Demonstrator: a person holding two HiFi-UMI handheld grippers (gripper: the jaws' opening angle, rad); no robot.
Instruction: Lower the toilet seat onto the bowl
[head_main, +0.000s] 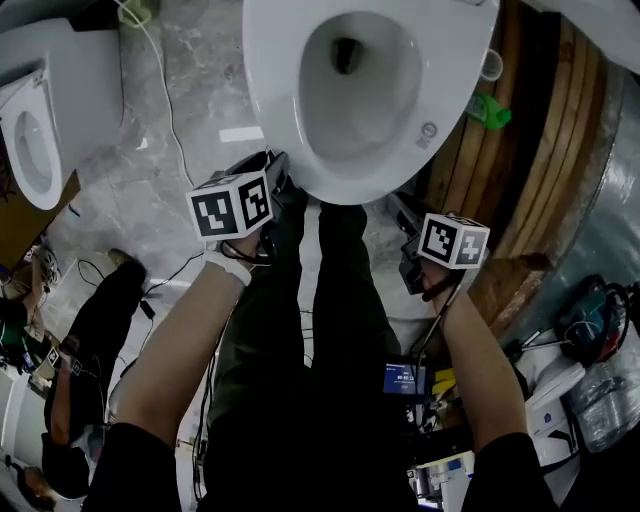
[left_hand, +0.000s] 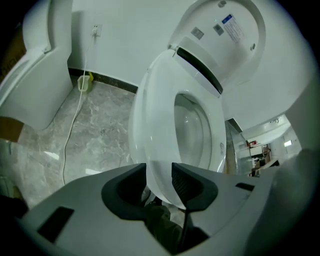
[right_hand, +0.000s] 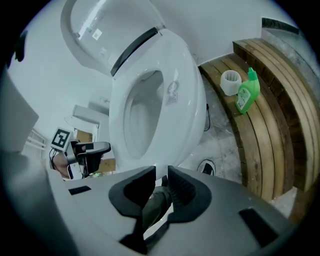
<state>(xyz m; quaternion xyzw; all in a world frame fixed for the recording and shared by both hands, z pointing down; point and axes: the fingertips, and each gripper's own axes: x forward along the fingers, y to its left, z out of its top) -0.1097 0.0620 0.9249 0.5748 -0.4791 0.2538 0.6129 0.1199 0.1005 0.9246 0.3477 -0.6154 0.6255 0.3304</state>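
Head view looks down on a grey marbled floor (head_main: 190, 110), with a curved slatted wooden platform (head_main: 540, 130) right of the toilet. Its white oval toilet seat (head_main: 280, 80) lies flat on the bowl (head_main: 350, 60). The left claw (left_hand: 159, 175) grips the seat's front rim; the right claw (right_hand: 161, 175) is narrow and empty. Print on the blue-and-white sticker (left_hand: 231, 27) on the raised lid (left_hand: 220, 55) is unreadable.

White toilet seat (head_main: 275, 70), green bottle (right_hand: 247, 93)

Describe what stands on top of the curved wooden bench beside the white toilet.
A green plastic bottle and a white hollow roll stand side by side on the curved brown wooden bench. The slats beneath them are covered.
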